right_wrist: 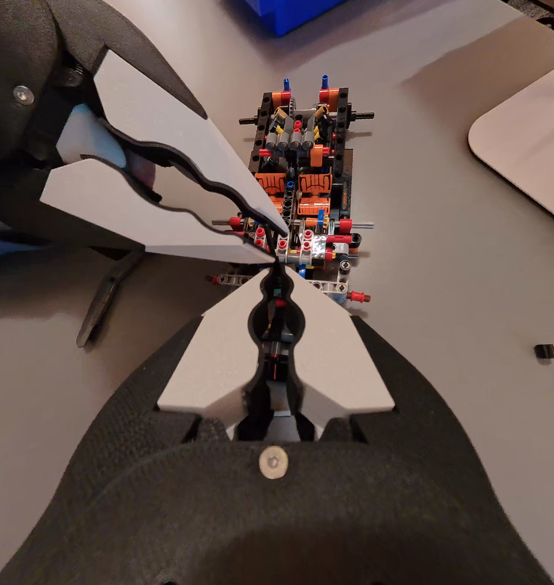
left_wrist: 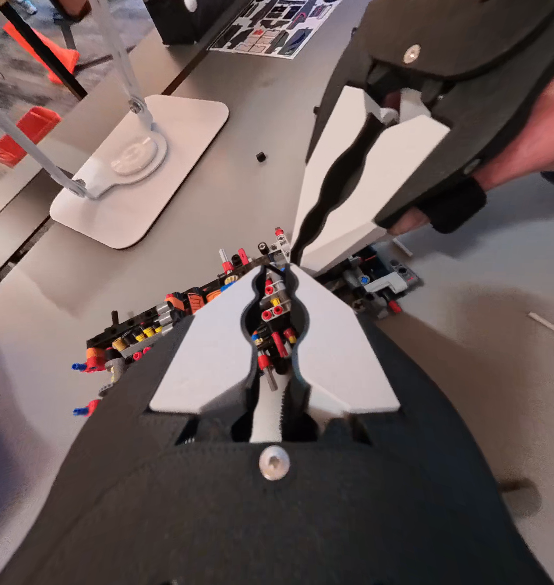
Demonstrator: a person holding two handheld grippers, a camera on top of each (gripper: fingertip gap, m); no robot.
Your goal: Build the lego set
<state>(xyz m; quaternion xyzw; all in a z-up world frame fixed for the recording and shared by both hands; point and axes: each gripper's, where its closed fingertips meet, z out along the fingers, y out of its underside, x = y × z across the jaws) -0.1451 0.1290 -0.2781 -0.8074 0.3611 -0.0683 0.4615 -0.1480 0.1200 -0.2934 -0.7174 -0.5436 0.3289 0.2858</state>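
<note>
A long Lego car chassis (right_wrist: 304, 164) of black beams, with orange seats, grey cylinders and red and blue pins, lies flat on the grey table (right_wrist: 443, 285). It also shows in the left wrist view (left_wrist: 149, 329). My left gripper (left_wrist: 276, 267) is shut, with its tips down on the grey beams at the chassis's near end. My right gripper (right_wrist: 277, 271) is shut too, and its tips meet the left gripper's (right_wrist: 280, 248) at the same spot. I cannot tell whether either one pinches a part. The chassis's front section (left_wrist: 380, 286) is partly hidden under the fingers.
A white stand base (left_wrist: 142, 171) lies at the back left, with a sticker sheet (left_wrist: 269, 28) behind it. A small black piece (right_wrist: 545, 350) lies loose on the table. There is a black flat tool (right_wrist: 98, 307), a thin white rod (left_wrist: 547, 324) and a blue bin (right_wrist: 285, 15). A hand (left_wrist: 538, 133) holds the right gripper. Only a small space, under 4 cm, lies between the two pairs of fingers.
</note>
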